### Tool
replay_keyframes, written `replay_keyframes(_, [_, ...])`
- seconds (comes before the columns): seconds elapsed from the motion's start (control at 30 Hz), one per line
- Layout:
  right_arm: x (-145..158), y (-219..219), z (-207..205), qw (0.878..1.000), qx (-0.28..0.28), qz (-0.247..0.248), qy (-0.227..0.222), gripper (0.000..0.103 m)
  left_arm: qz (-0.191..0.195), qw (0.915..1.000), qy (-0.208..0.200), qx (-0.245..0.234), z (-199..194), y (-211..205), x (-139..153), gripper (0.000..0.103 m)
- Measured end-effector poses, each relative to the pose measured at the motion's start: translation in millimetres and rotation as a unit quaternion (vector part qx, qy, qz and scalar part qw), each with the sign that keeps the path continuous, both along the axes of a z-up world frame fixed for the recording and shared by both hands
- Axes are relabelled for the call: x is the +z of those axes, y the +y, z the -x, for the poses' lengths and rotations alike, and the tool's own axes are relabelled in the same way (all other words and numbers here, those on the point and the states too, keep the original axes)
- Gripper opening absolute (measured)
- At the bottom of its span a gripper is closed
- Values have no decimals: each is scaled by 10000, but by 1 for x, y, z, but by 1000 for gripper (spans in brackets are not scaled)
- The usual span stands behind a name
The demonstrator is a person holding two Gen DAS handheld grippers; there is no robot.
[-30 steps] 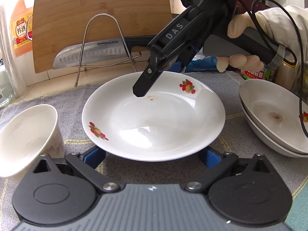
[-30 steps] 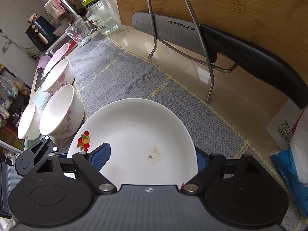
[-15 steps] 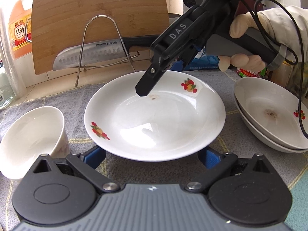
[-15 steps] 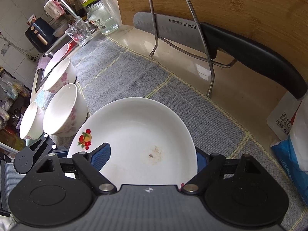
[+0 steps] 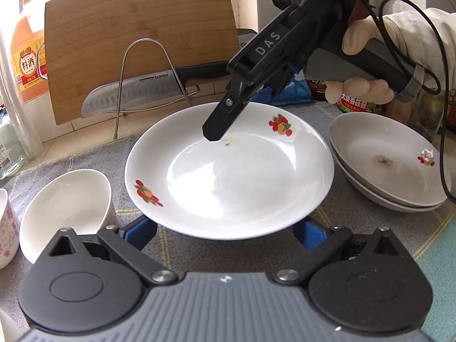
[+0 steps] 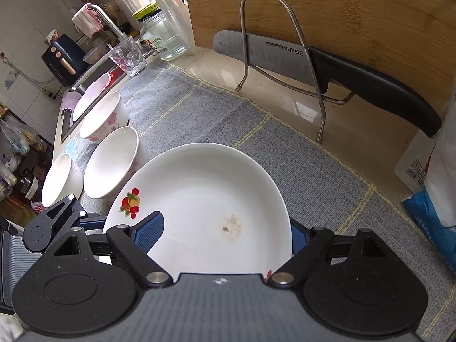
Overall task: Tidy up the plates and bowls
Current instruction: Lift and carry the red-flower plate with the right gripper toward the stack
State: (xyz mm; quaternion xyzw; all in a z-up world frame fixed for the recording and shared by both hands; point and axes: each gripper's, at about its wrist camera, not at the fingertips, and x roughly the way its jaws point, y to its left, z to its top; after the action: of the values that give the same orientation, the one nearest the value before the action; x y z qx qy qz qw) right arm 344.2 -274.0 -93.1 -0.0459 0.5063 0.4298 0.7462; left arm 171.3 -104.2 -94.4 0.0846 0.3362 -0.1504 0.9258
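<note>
Plate (image 5: 228, 176) slightly farther right, level, round, fruit decals diagonal.

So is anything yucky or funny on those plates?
Yes. The fruit-pattern plate has a brown crusty spot near its middle, and the top plate of the stack has a similar dark stain. Nothing looks cracked or spilled.
</note>
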Motion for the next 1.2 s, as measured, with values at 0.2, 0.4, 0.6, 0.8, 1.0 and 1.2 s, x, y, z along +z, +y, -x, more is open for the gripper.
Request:
replay_keyframes(0.2, [10,-7,15,9998,-155,-96,-74,91,-47,9998,-61,-163,9,2,11,101])
replay_keyframes(0.4, [20,-18,35,9992,-351,-164,-132,91,-86,9992,-45,-392,11,-1,19,101])
replay_keyframes(0.6, [26,-32,54,9979,-595,-182,-183,91,-81,9977,-6,-675,18,-5,29,101])
replay_keyframes(0.8, [32,-58,76,9946,-973,-248,-245,91,-83,9944,-32,-1057,25,-18,37,101])
replay_keyframes(1.0, [34,-90,99,9892,-1423,-221,-289,91,-64,9884,-21,-1515,30,-37,39,101])
replay_keyframes(1.2, [32,-121,117,9822,-1853,-148,-282,91,9,9814,54,-1921,30,-56,36,101])
